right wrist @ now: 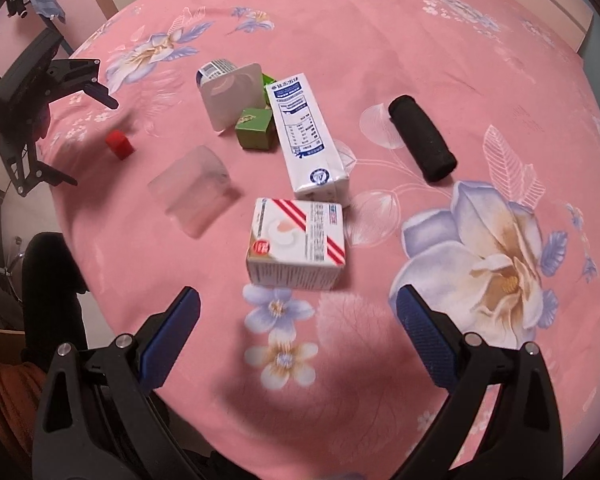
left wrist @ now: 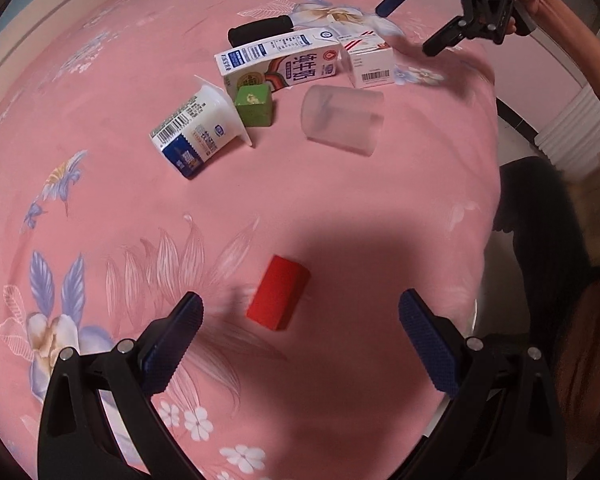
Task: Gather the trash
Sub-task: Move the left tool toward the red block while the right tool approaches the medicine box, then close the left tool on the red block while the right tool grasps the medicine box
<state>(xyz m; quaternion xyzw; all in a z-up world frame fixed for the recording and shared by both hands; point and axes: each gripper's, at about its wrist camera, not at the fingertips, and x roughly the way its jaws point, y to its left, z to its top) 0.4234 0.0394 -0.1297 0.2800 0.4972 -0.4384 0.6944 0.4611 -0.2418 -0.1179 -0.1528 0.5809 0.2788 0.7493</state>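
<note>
I am holding my left claw (left wrist: 300, 320) spread wide and empty just short of one red block (left wrist: 278, 298), and my right claw (right wrist: 298, 316) gaping, empty, near one white medicine box (right wrist: 298, 244). Behind that box one milk carton (right wrist: 306, 136) is lying, partly hiding one green box (right wrist: 256, 128); one yogurt cup (right wrist: 228, 92), one blurred clear cup (right wrist: 194, 190) and one black roll (right wrist: 422, 144) are sitting around it on the pink bed (right wrist: 440, 48).

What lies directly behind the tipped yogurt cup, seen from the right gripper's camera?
A green box stands beside the yogurt cup; a second green edge peeks out behind it. What that edge belongs to is covered.
</note>
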